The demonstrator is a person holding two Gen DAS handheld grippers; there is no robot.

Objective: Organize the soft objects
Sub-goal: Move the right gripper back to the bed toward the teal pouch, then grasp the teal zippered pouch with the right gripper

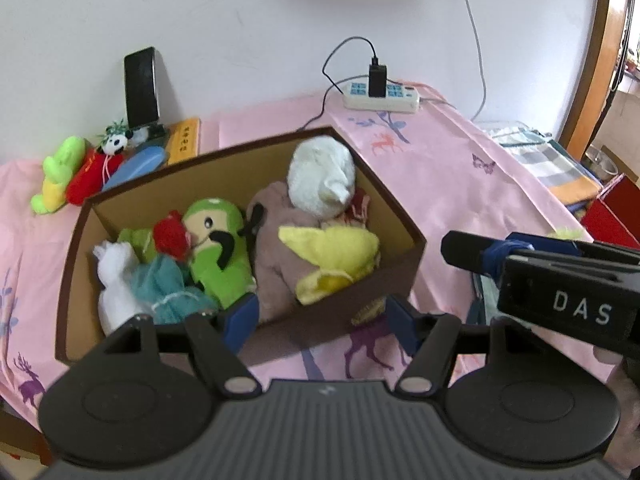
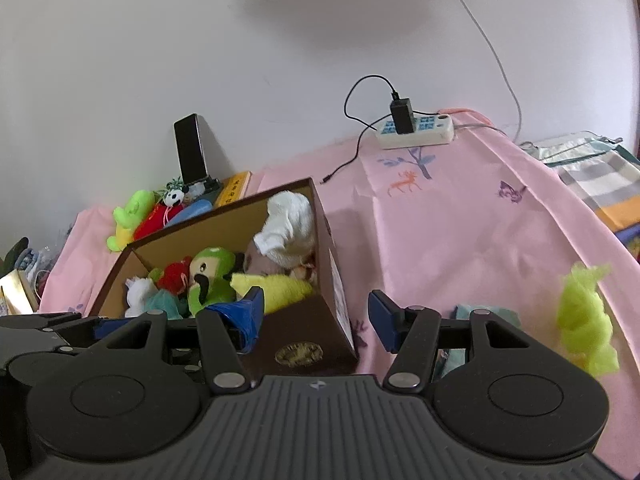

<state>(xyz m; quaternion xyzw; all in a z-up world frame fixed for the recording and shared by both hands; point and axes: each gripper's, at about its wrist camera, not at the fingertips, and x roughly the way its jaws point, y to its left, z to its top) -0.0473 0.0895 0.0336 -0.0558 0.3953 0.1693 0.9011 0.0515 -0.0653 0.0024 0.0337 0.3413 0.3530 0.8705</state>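
A brown cardboard box (image 1: 404,276) sits on a pink cloth and holds several soft toys: a green plush (image 1: 216,240), a white one (image 1: 320,176), a yellow one (image 1: 336,256) and a white cloth (image 1: 116,284). It also shows in the right wrist view (image 2: 308,332). My left gripper (image 1: 322,320) is open and empty just in front of the box's near wall. My right gripper (image 2: 316,316) is open and empty at the box's right near corner. A lime green fluffy piece (image 2: 584,316) and a pale blue cloth (image 2: 488,316) lie on the cloth to the right.
More plush toys (image 1: 68,176) lie behind the box at the left, beside a phone on a stand (image 1: 141,88) and a yellow book (image 1: 185,140). A power strip (image 1: 382,96) with a charger lies at the back. A folded checked cloth (image 1: 544,160) is at the right.
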